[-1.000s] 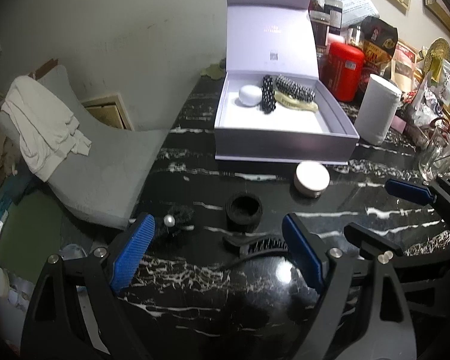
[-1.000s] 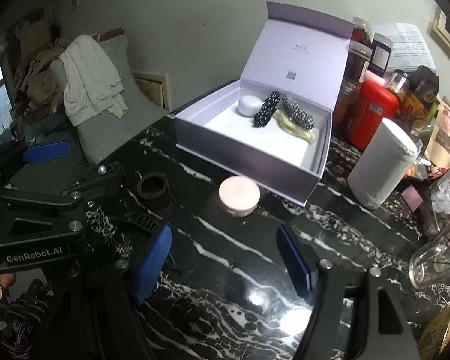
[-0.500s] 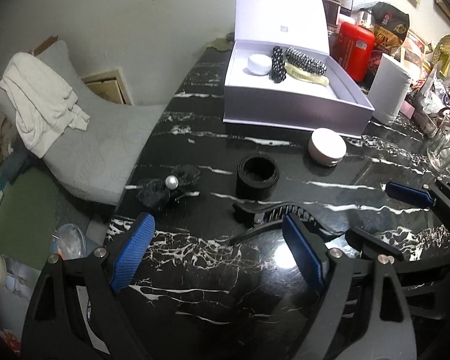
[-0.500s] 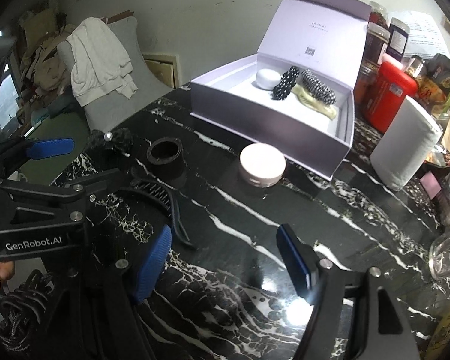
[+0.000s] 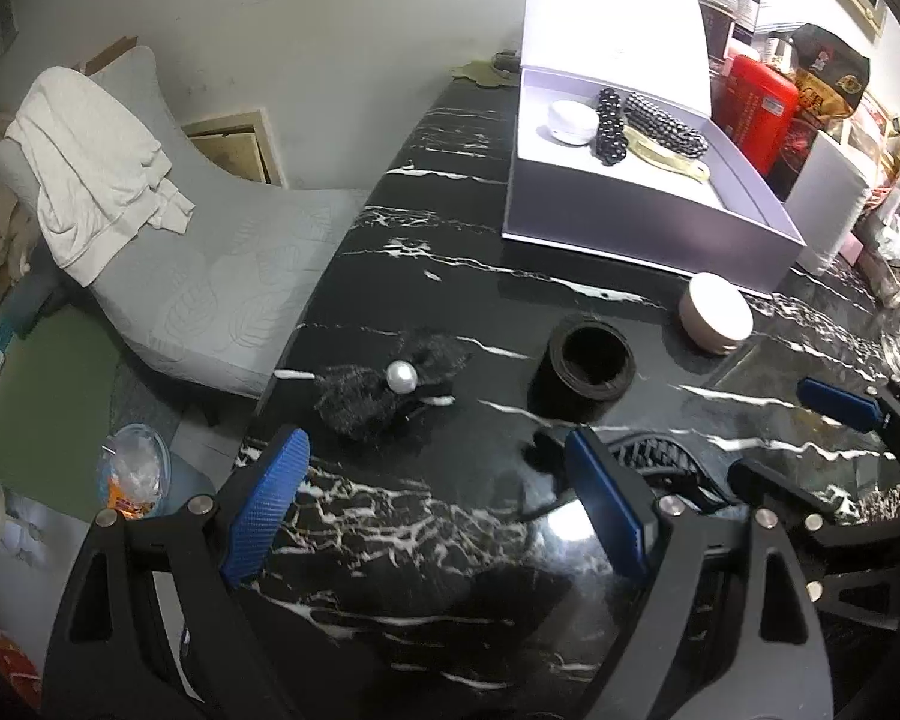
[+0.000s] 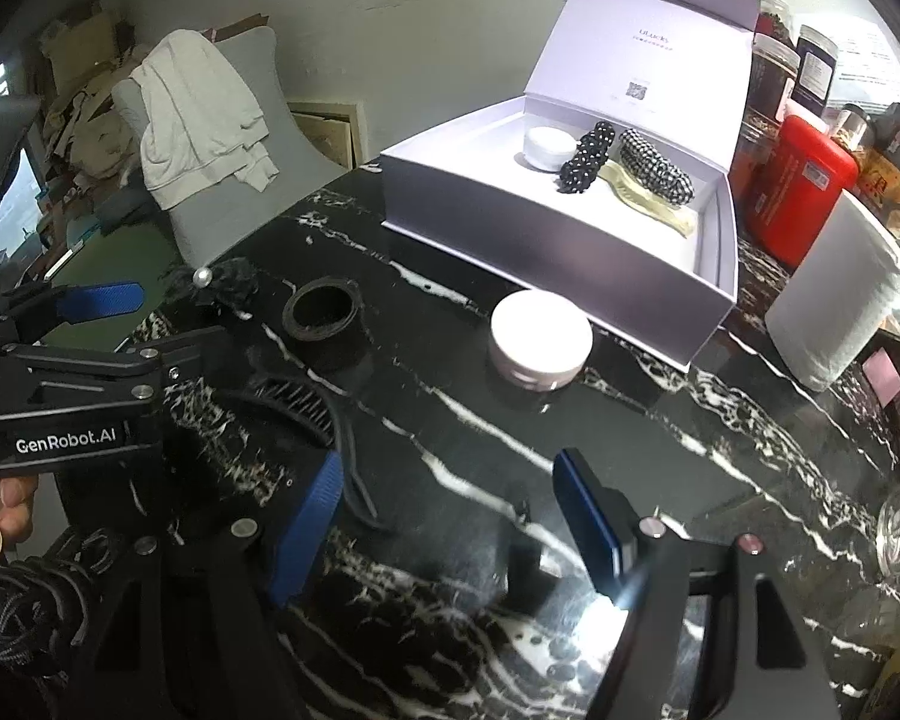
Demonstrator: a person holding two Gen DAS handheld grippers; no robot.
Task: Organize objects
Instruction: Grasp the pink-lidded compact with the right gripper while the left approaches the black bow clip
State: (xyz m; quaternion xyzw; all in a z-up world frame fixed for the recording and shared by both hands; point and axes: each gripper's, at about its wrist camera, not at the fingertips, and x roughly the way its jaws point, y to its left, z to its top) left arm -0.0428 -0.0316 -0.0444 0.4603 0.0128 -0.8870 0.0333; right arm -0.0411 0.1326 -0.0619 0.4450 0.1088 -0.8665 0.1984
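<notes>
Both tools hang over the black counter [image 5: 390, 228] with fingers apart and nothing between them. The left tool [image 5: 438, 504] is just before a dark bow [image 5: 390, 390] with a pearl. The right tool [image 6: 450, 516] is near a black comb [image 6: 306, 402]. A black ring [image 5: 591, 366] and a round jar [image 6: 540, 339] stand before the open box [image 6: 546, 252], which holds beads and a white jar.

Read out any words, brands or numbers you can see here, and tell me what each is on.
"GenRobot.AI": white letters on the left tool's black arm.
Box lid: a short purple brand line and a square code, too small to read.
Red canister: label too blurred to read.
Jars and snack bags: print unreadable.
</notes>
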